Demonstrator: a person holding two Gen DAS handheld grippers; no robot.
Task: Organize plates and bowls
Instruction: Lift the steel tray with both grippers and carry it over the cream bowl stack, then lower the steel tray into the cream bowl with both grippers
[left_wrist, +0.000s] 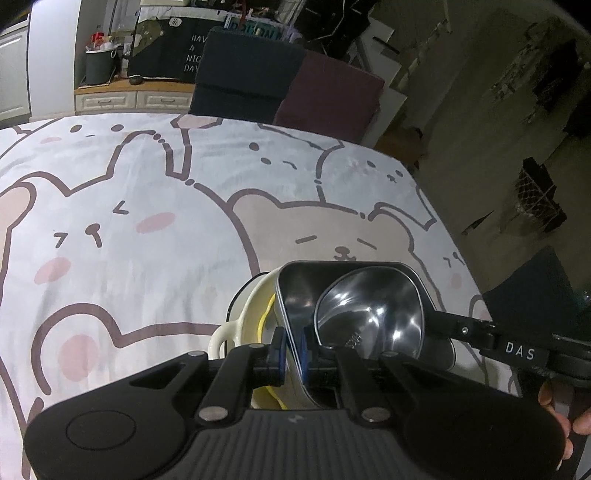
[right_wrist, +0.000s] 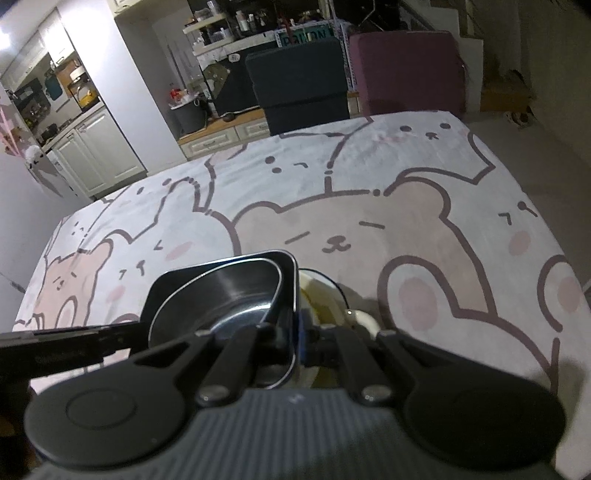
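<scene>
Both jaw pairs are clenched on the same thing: your left gripper (left_wrist: 291, 354) pinches one wall of the metal tray (left_wrist: 295, 295), and your right gripper (right_wrist: 297, 343) pinches the opposite wall (right_wrist: 291, 295), blue pads pressed flat against the steel. Inside the tray, a round metal bowl (left_wrist: 369, 314) lies nested and tilted toward one side. Just outside the tray, on the far side from the bowl, sits a cream handled dish (left_wrist: 247, 317) with something yellow inside; whether it touches the tray cannot be told. Beneath the tray spreads the bear-print cloth (left_wrist: 147, 229) covering the table. Judged from this pose, you are carrying the tray two-handed toward the cloth. Keep both wrists at matching height so the bowl does not slide, hold the pinch firm, and lower evenly, clear of the cream dish, before releasing either side.
</scene>
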